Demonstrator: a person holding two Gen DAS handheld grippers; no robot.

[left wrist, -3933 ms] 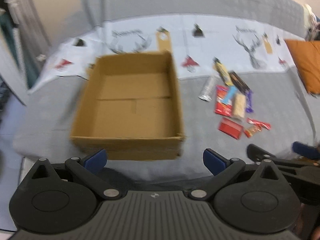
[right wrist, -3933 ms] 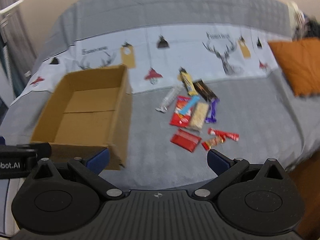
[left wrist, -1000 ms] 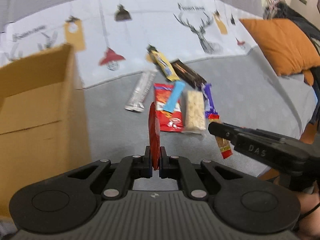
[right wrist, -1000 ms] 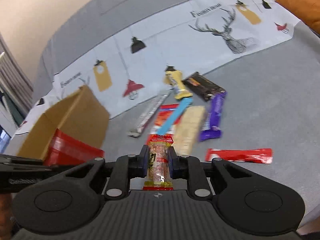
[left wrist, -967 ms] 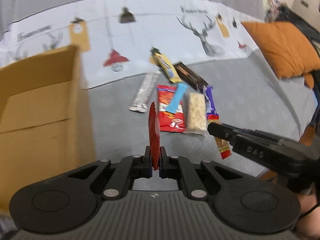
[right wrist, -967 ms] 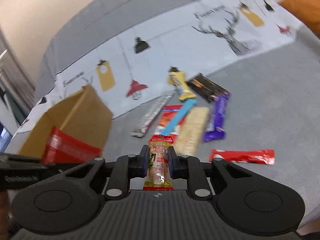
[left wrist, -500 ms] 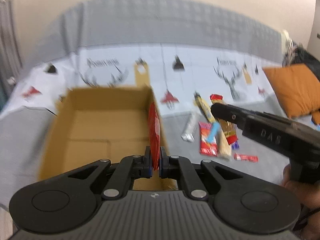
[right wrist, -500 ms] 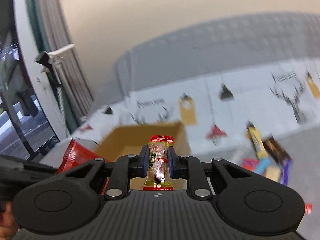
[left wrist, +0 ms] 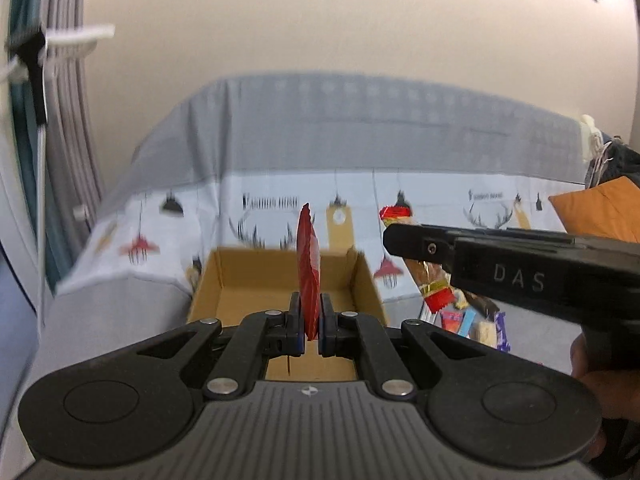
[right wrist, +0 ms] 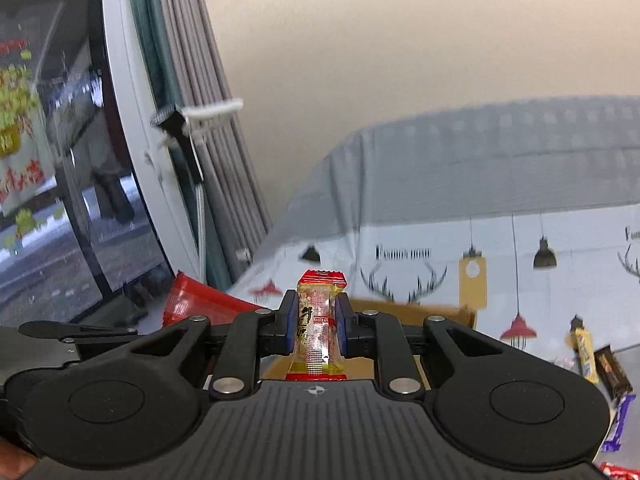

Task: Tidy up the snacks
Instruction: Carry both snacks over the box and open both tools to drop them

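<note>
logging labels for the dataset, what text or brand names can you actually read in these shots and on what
"DAS": raised letters on the side of the right gripper, seen from the left wrist.
Print on the clear snack bar held by the right gripper: characters too blurred to read.
Dark lettering on the bedsheet above the antlers: blurred, unreadable.
Red packet in the left gripper: edge-on, no text visible.

Soft, even indoor light, no hard shadows. Fisheye bending curves the window frame (right wrist: 132, 152) and picture edges; motion blur smears the bedspread (left wrist: 360, 152).
</note>
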